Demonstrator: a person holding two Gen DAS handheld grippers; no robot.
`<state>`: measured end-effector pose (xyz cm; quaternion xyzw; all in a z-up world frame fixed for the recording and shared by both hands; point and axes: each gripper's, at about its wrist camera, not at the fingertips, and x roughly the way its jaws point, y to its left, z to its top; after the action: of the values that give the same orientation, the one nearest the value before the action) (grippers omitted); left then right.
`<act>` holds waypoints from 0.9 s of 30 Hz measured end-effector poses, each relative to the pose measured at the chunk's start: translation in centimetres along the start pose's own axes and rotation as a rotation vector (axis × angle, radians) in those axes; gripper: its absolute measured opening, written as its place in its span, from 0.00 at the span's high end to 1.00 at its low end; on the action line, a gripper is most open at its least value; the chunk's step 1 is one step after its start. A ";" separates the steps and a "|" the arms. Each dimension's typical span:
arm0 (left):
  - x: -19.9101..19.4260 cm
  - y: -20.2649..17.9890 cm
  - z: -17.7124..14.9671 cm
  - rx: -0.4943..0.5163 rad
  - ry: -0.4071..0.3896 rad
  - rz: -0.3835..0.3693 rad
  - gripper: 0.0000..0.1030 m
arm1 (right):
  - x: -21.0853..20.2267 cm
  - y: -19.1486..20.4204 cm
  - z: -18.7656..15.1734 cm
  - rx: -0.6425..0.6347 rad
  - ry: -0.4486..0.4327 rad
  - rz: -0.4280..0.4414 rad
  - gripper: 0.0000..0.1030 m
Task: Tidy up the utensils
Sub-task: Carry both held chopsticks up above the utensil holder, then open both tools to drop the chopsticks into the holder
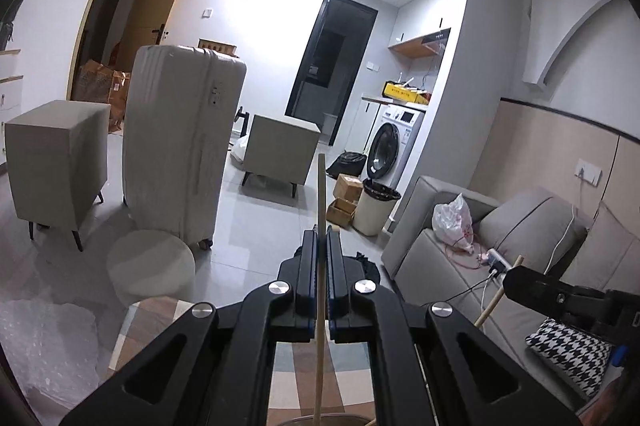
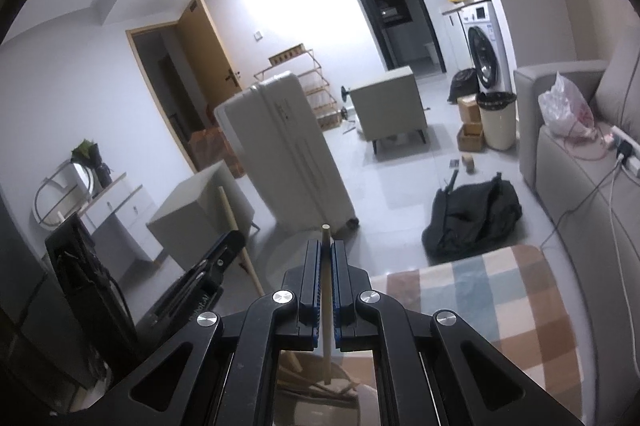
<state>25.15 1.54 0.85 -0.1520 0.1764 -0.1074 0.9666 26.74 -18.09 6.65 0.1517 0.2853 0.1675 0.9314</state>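
Two grippers, each clamped on a wooden stick: left gripper pinches a long chopstick, upright, above the checked rug; right gripper pinches a short chopstick, over wooden utensils below

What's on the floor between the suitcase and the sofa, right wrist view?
In the right wrist view, a black backpack lies slumped on the tiles between suitcase and sofa, nearer the sofa; otherwise the floor there is bare.
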 end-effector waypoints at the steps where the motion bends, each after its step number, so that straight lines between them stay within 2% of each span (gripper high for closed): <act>1: 0.1 -0.1 -0.1 0.005 -0.002 0.000 1.00 | 0.2 -0.2 -0.3 0.005 0.005 -0.002 0.96; 6: -0.7 -0.9 -0.8 0.070 -0.016 -0.005 1.00 | 0.5 -0.8 -1.3 0.024 0.022 -0.007 0.96; 15: -1.5 -0.9 -0.4 0.082 0.001 -0.034 1.00 | 0.2 -0.9 -2.8 0.027 0.043 -0.015 0.96; 22: -2.1 -0.5 -0.3 0.078 0.067 -0.045 1.00 | -0.1 -0.9 -3.5 0.032 0.058 -0.006 0.96; 27: -3.2 -0.8 -0.7 0.095 0.119 -0.067 1.00 | -0.3 -0.1 -3.7 -0.010 0.059 -0.006 0.96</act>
<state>21.85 1.40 1.46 -0.1052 0.2232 -0.1567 0.9563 24.39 -17.60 3.79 0.1413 0.3122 0.1703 0.9239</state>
